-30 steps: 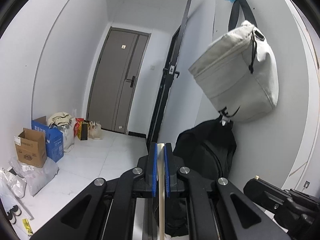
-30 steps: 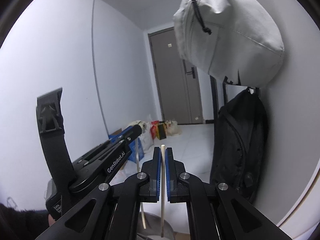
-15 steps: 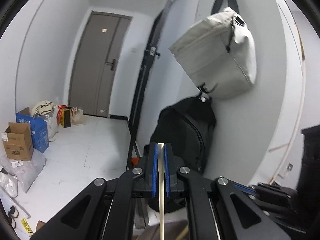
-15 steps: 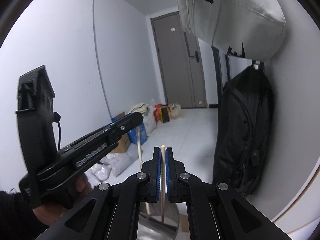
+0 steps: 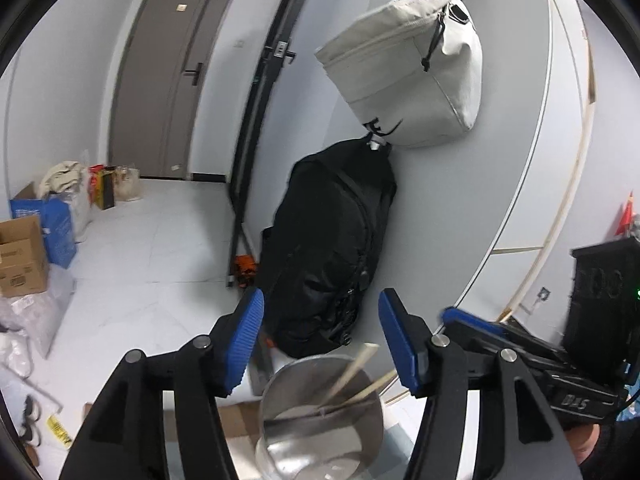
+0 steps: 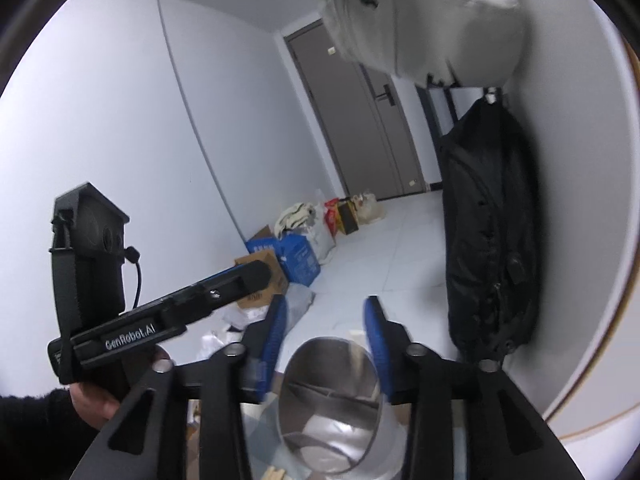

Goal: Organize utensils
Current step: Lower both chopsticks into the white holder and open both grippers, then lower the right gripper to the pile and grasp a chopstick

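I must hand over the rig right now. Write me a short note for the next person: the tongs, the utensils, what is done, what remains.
Left tongs: opening, nothing between the pads.
Right tongs: opening, also empty.
Two wooden chopsticks lean inside the steel cup, which stands below both tongs.
Done: this pair is dropped into the cup.
Left: no other utensils are in view, so look around before continuing.

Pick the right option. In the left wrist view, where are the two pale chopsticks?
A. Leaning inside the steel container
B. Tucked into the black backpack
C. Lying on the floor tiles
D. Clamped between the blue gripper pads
A: the chopsticks lean on the steel container rim, below the opening left gripper, which holds nothing.
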{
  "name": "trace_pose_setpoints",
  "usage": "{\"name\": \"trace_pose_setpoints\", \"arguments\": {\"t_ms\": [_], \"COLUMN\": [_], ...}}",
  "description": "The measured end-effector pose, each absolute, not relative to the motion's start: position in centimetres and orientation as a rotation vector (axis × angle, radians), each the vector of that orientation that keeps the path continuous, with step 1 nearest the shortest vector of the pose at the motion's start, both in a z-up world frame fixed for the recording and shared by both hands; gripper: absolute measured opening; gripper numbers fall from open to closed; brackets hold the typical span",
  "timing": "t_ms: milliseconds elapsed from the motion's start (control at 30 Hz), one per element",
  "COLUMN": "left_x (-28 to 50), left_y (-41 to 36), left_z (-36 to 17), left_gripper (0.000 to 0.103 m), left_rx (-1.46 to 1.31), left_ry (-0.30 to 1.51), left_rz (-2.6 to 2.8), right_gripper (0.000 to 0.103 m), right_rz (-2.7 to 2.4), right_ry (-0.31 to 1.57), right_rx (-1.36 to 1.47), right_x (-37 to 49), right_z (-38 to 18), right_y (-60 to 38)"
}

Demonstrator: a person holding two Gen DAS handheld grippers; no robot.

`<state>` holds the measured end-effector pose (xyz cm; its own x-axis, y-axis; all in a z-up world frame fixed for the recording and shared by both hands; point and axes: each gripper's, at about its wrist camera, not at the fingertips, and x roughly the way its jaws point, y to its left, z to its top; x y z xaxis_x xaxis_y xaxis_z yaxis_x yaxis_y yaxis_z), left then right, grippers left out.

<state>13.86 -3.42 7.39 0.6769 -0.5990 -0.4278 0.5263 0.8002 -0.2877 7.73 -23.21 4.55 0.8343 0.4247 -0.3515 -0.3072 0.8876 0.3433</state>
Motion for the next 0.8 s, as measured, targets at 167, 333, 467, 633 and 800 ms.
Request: {"name": "trace_pose_setpoints", "arguments": {"t_ms": [167, 333, 467, 633, 800], "left_x": [11.4, 8.4, 6.4, 4.2, 2.8], "left_y": [-1.5, -0.5, -0.3, 0.7, 1.3], "left_z": [7.3, 6.5, 5.9, 5.0, 3.5], "left_gripper": [0.064, 0.065, 0.066, 0.075, 0.079], "left_rx": [-0.16, -0.157, -0.138, -0.144, -0.145], "left_ry": [0.543, 0.544, 0.542, 0.548, 0.573], "left_rz": [-0.529, -0.398, -0.325, -0.258, -0.225], "right_gripper": [0.066, 0.068, 0.077, 0.078, 0.081], "right_rz": [0.362, 0.349, 0.357, 0.369, 0.381], "right_ry": [0.439, 0.462, 0.478, 0.525, 0.565], "right_rx": [0.281, 0.286, 0.278, 0.248, 0.227], "right_x": [4.9, 2.3, 0.4, -1.3, -2.3], "right_z": [4.6, 3.9, 3.1, 1.3, -0.3], "right_y": [-23.5, -23.0, -22.1, -20.5, -19.2]}}
